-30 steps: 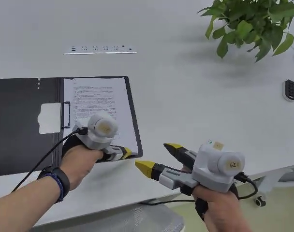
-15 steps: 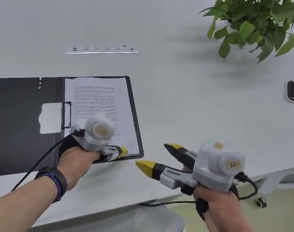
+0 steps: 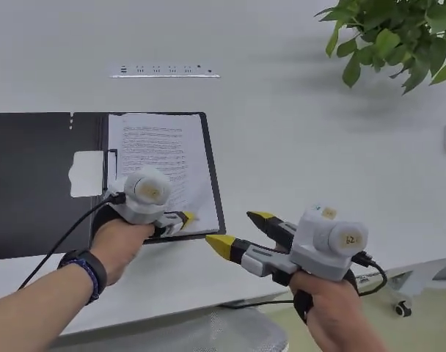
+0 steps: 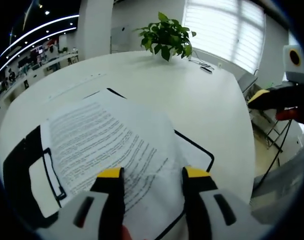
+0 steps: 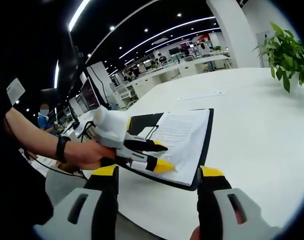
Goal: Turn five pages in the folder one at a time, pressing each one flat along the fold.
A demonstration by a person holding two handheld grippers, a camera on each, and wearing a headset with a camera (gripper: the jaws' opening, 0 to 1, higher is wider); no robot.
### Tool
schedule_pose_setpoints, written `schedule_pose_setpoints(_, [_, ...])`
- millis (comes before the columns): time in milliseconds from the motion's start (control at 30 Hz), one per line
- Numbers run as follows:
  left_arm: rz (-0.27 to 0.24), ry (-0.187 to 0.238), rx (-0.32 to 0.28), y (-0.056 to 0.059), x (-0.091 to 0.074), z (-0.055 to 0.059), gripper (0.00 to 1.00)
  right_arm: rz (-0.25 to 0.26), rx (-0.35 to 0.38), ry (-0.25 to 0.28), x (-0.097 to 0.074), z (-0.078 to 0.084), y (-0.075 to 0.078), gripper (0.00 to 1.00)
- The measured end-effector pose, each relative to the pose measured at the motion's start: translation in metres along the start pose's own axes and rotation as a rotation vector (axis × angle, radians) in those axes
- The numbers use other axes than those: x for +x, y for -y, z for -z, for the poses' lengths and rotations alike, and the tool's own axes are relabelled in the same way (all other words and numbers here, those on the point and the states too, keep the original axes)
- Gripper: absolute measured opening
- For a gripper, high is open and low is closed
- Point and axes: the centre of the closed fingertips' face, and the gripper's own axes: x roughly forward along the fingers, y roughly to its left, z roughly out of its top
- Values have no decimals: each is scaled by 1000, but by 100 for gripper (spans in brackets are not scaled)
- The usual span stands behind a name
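Left tool [image 3: 180, 219] jaws apart, corner of the top page [image 3: 161, 154] just ahead between them, folder [image 3: 32, 191] open on the table [image 3: 304, 147]. Right tool [image 3: 241, 232] also open, idle to its right. Pinch one sheet only, lift slowly.

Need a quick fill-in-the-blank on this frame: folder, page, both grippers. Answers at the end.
1. The folder lies ___ on the white table.
2. In the head view, the left hand-held gripper is at the printed page's lower ___ corner.
3. The right hand-held gripper holds nothing, and its jaws are ___.
4. The jaw tips of both grippers are coloured ___.

Missing words: open; right; open; yellow.
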Motion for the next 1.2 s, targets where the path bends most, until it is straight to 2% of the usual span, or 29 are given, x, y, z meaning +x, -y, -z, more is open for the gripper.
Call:
schedule_pose_setpoints(167, [0,2,-14,-2,-1,0,41,-12,62,55,19,-13,6,60])
schedule_pose_setpoints(333, [-3,5,-21,-4,-3,1,39,-21,103,74,47,-21,20,58])
schedule_pose_setpoints(467, [-5,10,-37,-6,-4,2,38,-33,123,55,72,-22,31,57])
schedule_pose_setpoints(700, [-15,10,-47,-7,-9,6,36,-60,193,31,106,-16,40,55])
schedule_pose_setpoints(767, [-20,6,-52,-7,-11,8,36,-75,186,-4,113,-11,40,53])
schedule_pose_setpoints(933, [-21,7,-57,-7,-15,11,37,-79,204,-6,115,-13,42,53])
schedule_pose_setpoints(1033, [-21,13,-83,-6,-19,12,40,-84,220,17,113,-17,43,48])
schedule_pose_setpoints(1200, [-9,2,-82,-2,-23,14,47,-85,253,50,107,-20,43,39])
